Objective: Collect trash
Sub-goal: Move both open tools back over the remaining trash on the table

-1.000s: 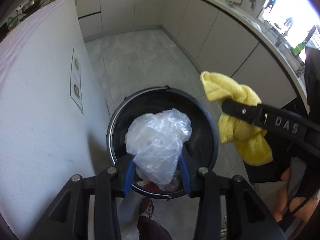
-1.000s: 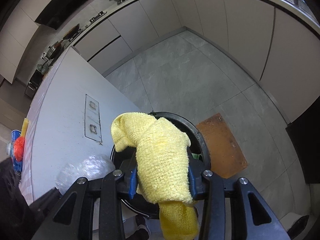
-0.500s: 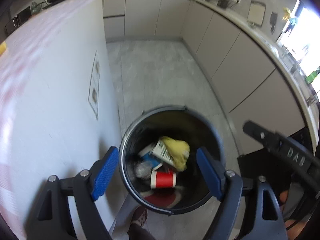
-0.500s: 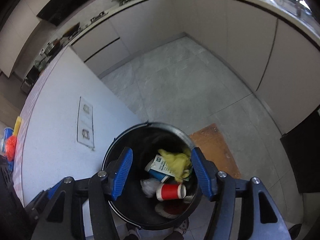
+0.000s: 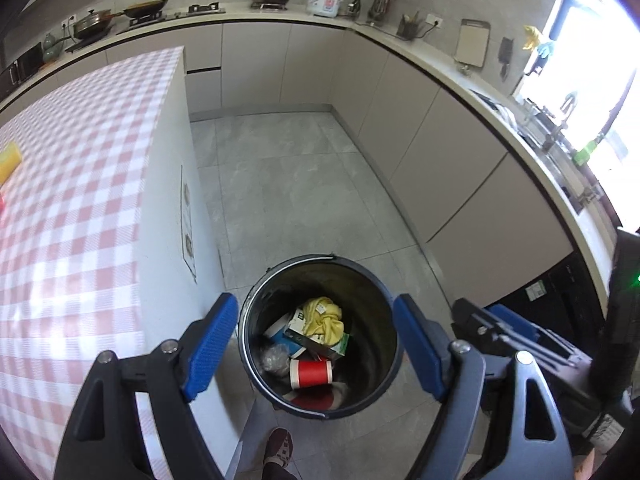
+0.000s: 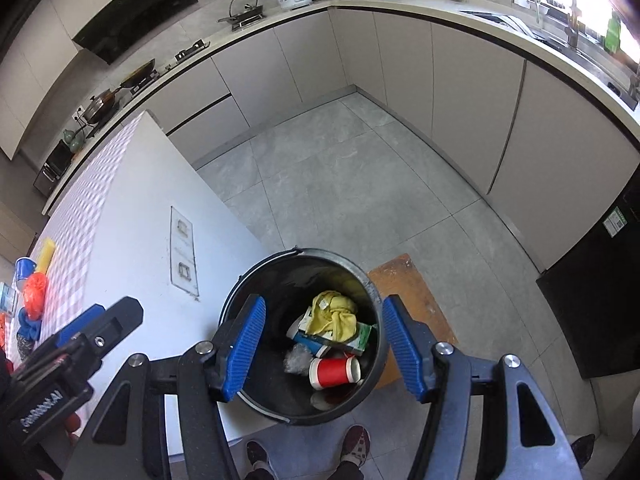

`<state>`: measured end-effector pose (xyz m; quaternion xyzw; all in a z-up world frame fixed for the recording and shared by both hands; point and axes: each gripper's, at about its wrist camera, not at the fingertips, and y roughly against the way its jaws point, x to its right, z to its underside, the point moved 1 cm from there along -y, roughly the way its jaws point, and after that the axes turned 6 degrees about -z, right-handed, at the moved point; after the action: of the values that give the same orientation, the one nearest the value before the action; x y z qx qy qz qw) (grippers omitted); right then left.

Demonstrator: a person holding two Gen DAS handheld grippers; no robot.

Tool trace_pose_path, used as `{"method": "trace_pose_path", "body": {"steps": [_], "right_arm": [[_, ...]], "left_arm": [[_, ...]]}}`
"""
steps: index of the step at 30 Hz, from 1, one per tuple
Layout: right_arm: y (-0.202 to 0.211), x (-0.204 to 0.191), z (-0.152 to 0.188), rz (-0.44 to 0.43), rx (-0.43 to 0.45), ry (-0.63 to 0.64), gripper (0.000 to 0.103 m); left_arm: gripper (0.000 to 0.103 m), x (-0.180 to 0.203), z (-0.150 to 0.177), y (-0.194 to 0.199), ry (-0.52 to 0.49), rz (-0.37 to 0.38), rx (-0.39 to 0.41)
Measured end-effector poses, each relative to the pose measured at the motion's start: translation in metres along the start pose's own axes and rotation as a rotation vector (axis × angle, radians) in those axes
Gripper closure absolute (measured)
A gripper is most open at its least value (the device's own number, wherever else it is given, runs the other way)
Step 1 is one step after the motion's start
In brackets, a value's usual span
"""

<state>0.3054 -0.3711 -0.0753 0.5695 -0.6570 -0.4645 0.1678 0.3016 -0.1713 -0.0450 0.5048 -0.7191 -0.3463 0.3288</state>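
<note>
A black trash bin (image 5: 372, 276) stands on the floor beside the island; it also shows in the right wrist view (image 6: 256, 280). Inside lie a yellow cloth (image 5: 324, 316), a clear plastic bag (image 5: 274, 358), a red cup (image 5: 310, 373) and a carton (image 5: 308, 332). The cloth (image 6: 334, 314), bag (image 6: 297, 360) and cup (image 6: 334, 372) show from the right wrist too. My left gripper (image 5: 318, 350) is open and empty above the bin. My right gripper (image 6: 322, 350) is open and empty above the bin, beside the left one.
The island with a pink checked cloth (image 5: 68, 184) is left of the bin, with a yellow sponge, blue cup and orange bag (image 6: 34, 294) on it. A brown mat (image 6: 412, 300) lies right of the bin. Cabinets (image 5: 452, 152) line the far side. My shoes (image 6: 356, 448) stand below.
Both grippers opened. The plastic bag dropped from the left and the yellow cloth from the right into the bin. Both grippers have since risen and tilted up.
</note>
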Motion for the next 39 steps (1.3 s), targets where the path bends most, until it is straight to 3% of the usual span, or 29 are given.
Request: {"method": "trace_pose_path", "body": {"steps": [10,18,39], "right_arm": [[0.036,-0.050,0.004,-0.062,0.053,0.046,0.033],[0.044,-0.110,0.008,-0.136,0.068,0.132,0.030],[0.029,-0.262,0.049,-0.234,0.063,0.231,0.027]], "left_arm": [[0.022,-0.027,-0.007,0.052,-0.006,-0.006,0.078],[0.022,-0.073,-0.004,0.080,0.041,-0.079,0.130],[0.022,-0.230,0.021,0.119,0.129,-0.177,0.164]]}}
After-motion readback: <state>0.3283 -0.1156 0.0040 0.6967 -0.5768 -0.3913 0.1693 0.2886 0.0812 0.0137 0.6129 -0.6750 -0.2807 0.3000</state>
